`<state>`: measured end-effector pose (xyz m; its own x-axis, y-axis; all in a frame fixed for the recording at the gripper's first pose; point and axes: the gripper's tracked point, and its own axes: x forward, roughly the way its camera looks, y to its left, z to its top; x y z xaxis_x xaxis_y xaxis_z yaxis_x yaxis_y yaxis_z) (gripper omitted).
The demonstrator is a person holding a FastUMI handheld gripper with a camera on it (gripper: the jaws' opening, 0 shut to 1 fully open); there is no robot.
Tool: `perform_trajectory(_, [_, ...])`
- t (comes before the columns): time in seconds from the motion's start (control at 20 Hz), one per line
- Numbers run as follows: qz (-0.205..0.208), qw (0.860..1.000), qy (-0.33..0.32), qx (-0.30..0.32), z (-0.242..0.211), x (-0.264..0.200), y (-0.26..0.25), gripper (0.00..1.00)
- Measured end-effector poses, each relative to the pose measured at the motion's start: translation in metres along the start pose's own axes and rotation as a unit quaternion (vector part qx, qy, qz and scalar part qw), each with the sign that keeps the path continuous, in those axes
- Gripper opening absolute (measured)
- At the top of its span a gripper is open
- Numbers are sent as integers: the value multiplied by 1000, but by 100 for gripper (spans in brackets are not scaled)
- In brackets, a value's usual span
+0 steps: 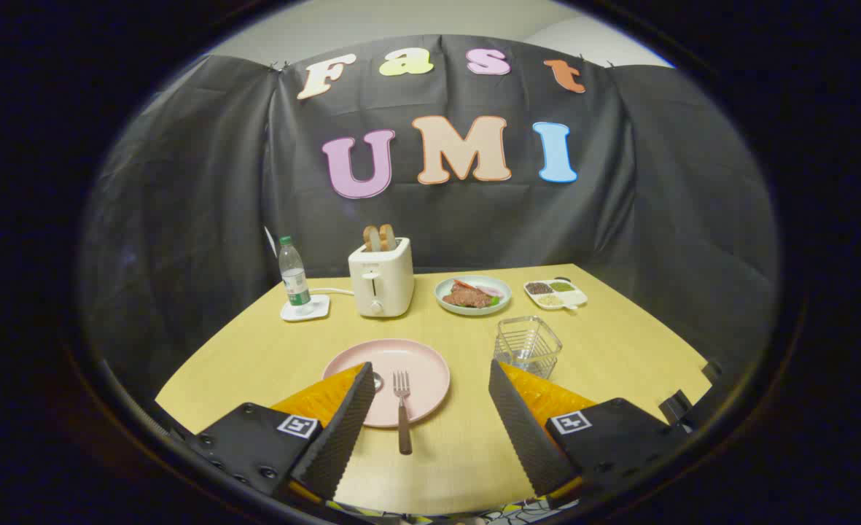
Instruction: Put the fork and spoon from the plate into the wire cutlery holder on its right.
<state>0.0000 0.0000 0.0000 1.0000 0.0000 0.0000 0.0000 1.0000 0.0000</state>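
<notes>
Gripper (pixel 430 394) hovers above near edge of wooden table (pixel 620 350), jaws wide apart, nothing between them. Pink plate (pixel 419 361) lies just ahead, between the fingers. Fork (pixel 403 412) rests on plate, tines away, brown handle overhanging near rim onto table. Spoon (pixel 377 380) beside it, mostly hidden behind left finger (pixel 343 430). Wire cutlery holder (pixel 528 344) stands right of plate, just beyond right finger. Further back: water bottle (pixel 294 274), white toaster (pixel 381 277) with bread, food plate (pixel 472 294), condiment tray (pixel 555 293)

black tool (pixel 426 397), ribbed pads (pixel 343 430), orange backing, square markers
</notes>
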Motion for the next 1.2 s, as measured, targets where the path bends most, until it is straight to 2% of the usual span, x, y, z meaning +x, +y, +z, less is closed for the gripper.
perform_trajectory(0.8, [15, 999, 23, -18, -18, 9, 6, 99])
perform_trajectory(1.2, [40, 997, 63, -33, -53, 29, 20, 99])
